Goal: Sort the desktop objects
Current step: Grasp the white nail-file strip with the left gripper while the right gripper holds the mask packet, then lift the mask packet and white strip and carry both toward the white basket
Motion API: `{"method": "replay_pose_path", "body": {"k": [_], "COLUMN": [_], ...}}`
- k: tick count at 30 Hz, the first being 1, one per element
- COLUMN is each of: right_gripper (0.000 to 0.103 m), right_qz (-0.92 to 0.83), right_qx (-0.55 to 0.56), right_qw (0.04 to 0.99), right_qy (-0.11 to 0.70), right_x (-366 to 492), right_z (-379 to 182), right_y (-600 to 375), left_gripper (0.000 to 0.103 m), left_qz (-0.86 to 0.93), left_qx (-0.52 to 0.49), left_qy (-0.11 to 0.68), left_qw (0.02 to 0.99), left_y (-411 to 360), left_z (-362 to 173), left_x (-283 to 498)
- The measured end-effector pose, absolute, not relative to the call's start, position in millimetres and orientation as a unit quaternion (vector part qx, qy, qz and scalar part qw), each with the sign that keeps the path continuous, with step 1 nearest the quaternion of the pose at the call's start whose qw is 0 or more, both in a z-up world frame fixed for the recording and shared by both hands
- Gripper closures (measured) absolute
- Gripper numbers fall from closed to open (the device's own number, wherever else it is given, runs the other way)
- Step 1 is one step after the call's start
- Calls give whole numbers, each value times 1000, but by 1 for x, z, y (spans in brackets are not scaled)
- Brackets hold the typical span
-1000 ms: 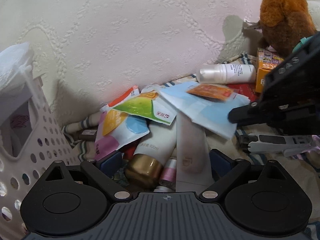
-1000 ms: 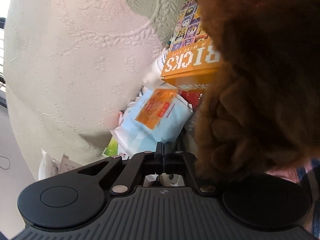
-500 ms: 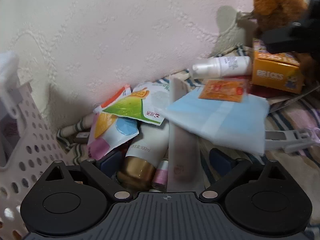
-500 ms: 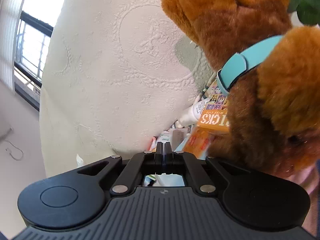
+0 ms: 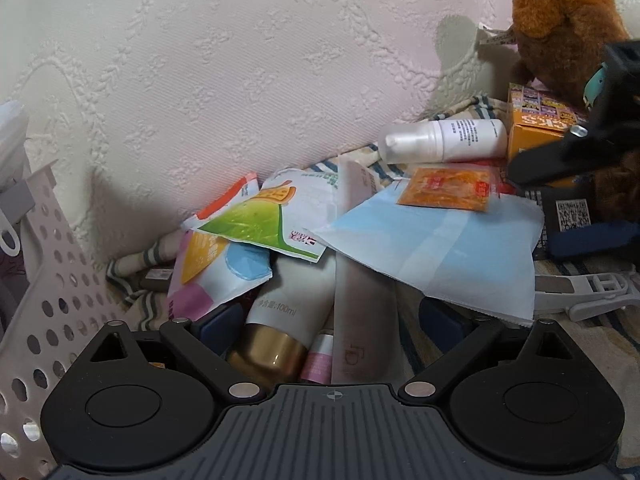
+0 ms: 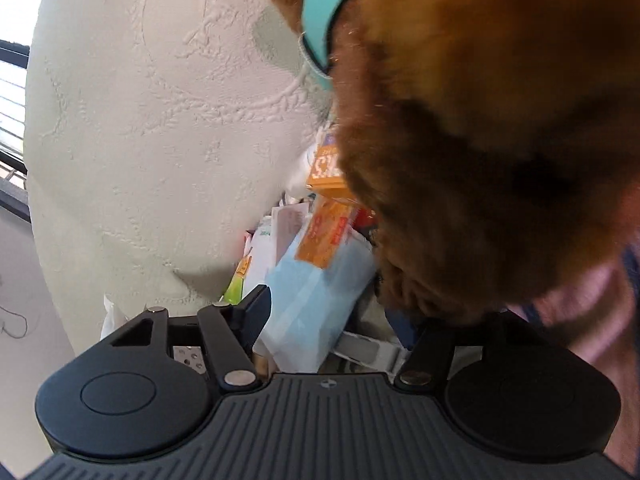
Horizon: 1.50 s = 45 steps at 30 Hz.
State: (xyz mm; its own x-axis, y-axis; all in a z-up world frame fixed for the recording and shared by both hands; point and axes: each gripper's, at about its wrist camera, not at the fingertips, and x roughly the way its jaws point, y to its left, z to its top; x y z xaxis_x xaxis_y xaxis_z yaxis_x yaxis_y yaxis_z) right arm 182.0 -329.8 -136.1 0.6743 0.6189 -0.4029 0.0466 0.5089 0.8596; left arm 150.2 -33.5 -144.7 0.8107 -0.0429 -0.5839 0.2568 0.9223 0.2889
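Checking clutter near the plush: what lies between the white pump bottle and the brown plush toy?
Left wrist view: an orange box stands between the white pump bottle and the brown plush toy.

Cream embossed backrest/cushion (image 5: 248, 92) filled the bkgd in the left wrist view, leaf-and-vine pattern pressed into it; same cushion (image 6: 160, 140) took up the left half of the right wrist view. Striped cloth (image 5: 132, 264) w/ grey-green bands lay under the clutter, bunched where it met the cushion. Window (image 6: 12, 60) w/ dark frame and bright daylight showed at far left, pale wall (image 6: 24, 300) below it.
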Motion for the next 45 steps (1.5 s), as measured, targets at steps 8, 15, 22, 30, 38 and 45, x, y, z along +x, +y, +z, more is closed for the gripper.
{"method": "replay_pose_path", "body": {"k": [8,15,22,30,38,45], "right_gripper": [60,103,103,103,103,103], "right_qz": [198,188,199,183,190,188], "right_qx": [452,375,335,278,274,283], "right_qw": [787,842,876,908,906,903], "right_qy": [370,339,286,254,261,261], "right_x": [208,197,175,138,122,124], "right_z": [-143,-129,-92,-64,-62,-60], "right_y": [-303,-308,-332,-363,-368,-367], "left_gripper": [4,5,9,8,57,100], "left_qz": [-81,-78,-72,-64,-16,-45], "left_qx": [182,177,186,193,213,286], "left_qy": [295,294,292,296,275,227], "left_qw": [935,936,935,933,938,930], "left_y": [-34,-32,-34,-43,-48,-64], "left_z": [-144,-144,-142,-144,-143,-149], "left_x": [149,148,147,157,168,132]}}
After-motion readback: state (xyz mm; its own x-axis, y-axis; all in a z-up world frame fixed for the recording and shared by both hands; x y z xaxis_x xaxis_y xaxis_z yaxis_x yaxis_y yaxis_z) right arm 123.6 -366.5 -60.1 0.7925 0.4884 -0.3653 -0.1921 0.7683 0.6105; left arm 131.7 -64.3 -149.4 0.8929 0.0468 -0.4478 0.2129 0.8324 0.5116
